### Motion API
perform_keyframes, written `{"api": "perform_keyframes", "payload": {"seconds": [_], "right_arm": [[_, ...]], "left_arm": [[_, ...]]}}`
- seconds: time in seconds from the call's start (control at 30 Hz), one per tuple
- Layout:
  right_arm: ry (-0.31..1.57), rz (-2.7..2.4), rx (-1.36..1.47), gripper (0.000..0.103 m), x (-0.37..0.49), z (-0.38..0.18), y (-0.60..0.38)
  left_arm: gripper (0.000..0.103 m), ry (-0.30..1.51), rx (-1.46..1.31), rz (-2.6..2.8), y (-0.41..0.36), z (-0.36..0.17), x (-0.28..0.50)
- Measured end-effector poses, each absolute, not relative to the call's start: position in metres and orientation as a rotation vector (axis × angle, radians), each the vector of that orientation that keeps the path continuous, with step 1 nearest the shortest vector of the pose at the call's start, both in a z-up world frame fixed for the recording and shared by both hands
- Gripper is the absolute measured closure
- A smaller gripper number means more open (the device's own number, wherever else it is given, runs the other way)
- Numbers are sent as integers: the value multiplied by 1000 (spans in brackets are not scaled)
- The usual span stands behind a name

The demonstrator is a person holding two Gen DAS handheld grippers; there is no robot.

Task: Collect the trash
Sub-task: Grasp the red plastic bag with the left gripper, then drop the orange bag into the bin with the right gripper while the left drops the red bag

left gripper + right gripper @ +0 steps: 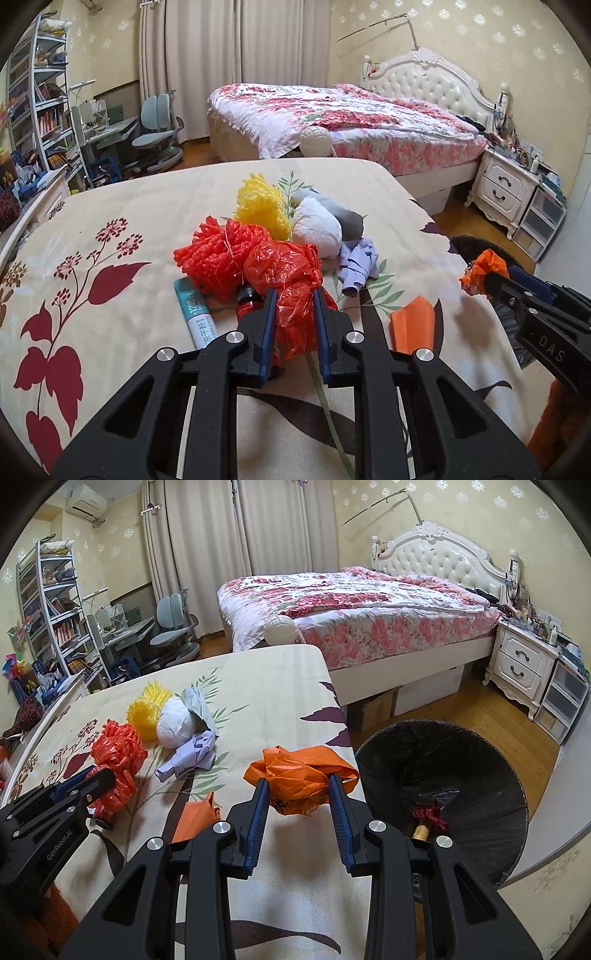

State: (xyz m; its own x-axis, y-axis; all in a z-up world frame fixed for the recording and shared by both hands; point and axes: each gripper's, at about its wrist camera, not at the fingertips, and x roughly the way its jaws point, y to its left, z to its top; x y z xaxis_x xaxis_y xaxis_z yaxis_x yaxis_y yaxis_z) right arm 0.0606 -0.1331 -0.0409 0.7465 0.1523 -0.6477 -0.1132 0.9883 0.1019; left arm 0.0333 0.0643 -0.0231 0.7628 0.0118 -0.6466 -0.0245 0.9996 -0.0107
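Observation:
My left gripper [294, 295] is shut on a crumpled red plastic bag [291, 284] over the floral tablecloth [110, 332]; it also shows in the right wrist view [114, 760]. My right gripper [298, 781] is shut on an orange plastic bag [299, 775] near the table's right edge, next to a black-lined trash bin [439, 775] that holds a red-topped item [428, 818]. On the table lie a red mesh net [218, 254], a yellow mesh net [262, 206], a white wad [317, 229], lilac paper [358, 266], an orange folded paper [413, 325], a teal tube [195, 314] and a small dark bottle [247, 299].
A bed with a floral quilt [351, 605] stands behind the table. A white nightstand [521, 664] and plastic drawers [561, 705] are at the right. A bookshelf [55, 609], desk and blue chair [173, 627] are at the left. A ball [316, 142] rests by the bed.

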Motion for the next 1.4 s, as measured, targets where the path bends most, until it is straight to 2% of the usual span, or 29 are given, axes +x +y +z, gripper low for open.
{"api": "perform_keyframes", "payload": {"seconds": [0.67, 1.0, 1.4], "right_arm": [[680, 86, 56, 69, 51, -26, -156], [652, -31, 57, 69, 51, -19, -197], [683, -136, 81, 69, 63, -38, -241]], "left_arm": [[86, 629, -13, -65, 35, 9, 26], [86, 604, 42, -187, -21, 13, 40], [86, 600, 136, -291, -93, -6, 71]]}}
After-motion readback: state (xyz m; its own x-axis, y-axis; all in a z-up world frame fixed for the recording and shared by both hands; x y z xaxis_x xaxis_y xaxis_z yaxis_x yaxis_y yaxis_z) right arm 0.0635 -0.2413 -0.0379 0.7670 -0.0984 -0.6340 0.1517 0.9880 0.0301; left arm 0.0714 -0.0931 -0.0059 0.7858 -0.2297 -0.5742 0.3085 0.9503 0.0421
